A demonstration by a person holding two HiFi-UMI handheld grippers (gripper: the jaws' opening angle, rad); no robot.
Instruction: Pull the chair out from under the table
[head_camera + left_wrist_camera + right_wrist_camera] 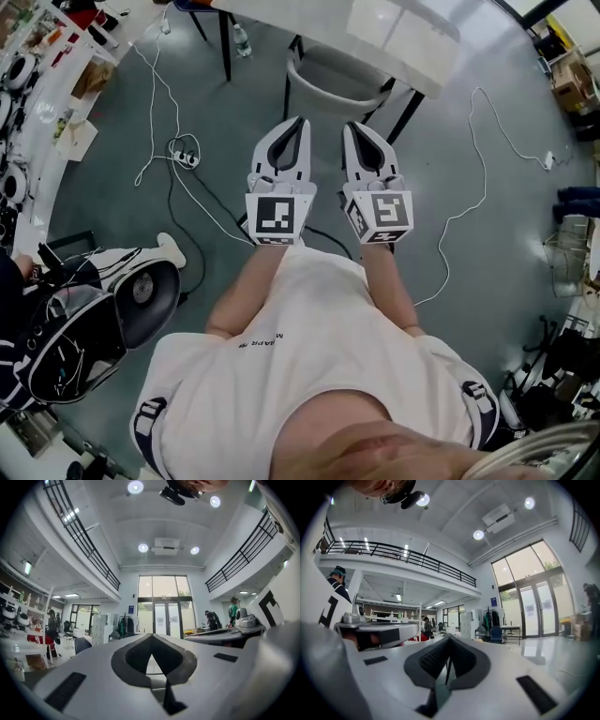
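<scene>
In the head view a grey chair (336,77) stands tucked under the white table (375,28), with its curved back towards me. Both grippers are held side by side in front of my body and point level at the chair, a short way from it and touching nothing. My left gripper (301,121) is shut with nothing in it, and so is my right gripper (349,126). The left gripper view shows its closed jaws (151,635) against a bright hall. In the right gripper view the jaws (449,637) also meet. I cannot make out the chair in either gripper view.
White cables and a power strip (185,157) lie on the grey floor to the left of the chair. A black table leg (226,42) has a bottle (241,39) beside it. A black and white machine (89,314) stands at my left. Cluttered shelves (37,84) line the left wall.
</scene>
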